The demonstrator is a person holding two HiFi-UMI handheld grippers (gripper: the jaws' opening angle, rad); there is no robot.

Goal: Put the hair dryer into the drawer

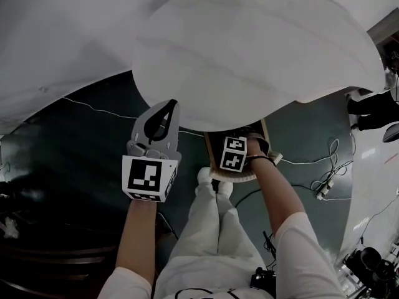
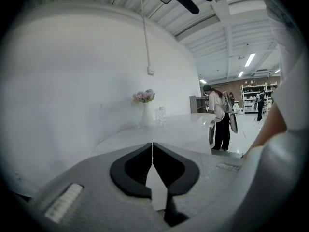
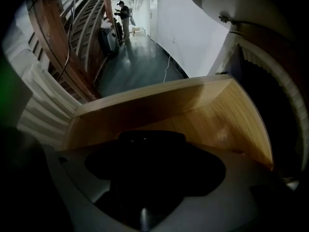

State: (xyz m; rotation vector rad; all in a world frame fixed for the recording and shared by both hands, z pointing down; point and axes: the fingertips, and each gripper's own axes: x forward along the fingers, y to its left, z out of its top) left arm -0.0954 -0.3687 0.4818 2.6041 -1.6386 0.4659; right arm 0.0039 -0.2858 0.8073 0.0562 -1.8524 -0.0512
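Right gripper view: your right gripper (image 3: pixel 153 166) clamps the hair dryer (image 3: pixel 152 136) inside the drawer (image 3: pixel 229 112); left gripper (image 2: pixel 152 150) is clenched empty, well apart.

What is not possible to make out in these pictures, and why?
Right gripper view: the right tongs are too dark; a black shape merges with them, so grip and object are unclear.
Head view: the drawer inside is covered by the right tongs and the table.
Left gripper view: the flowers in the vase are too small for detail.

Left tool (image 1: pixel 167 108) raised, jaws together, right tool (image 1: pixel 240 147) lowered, arm extended, clamping hair dryer (image 3: pixel 152 139).
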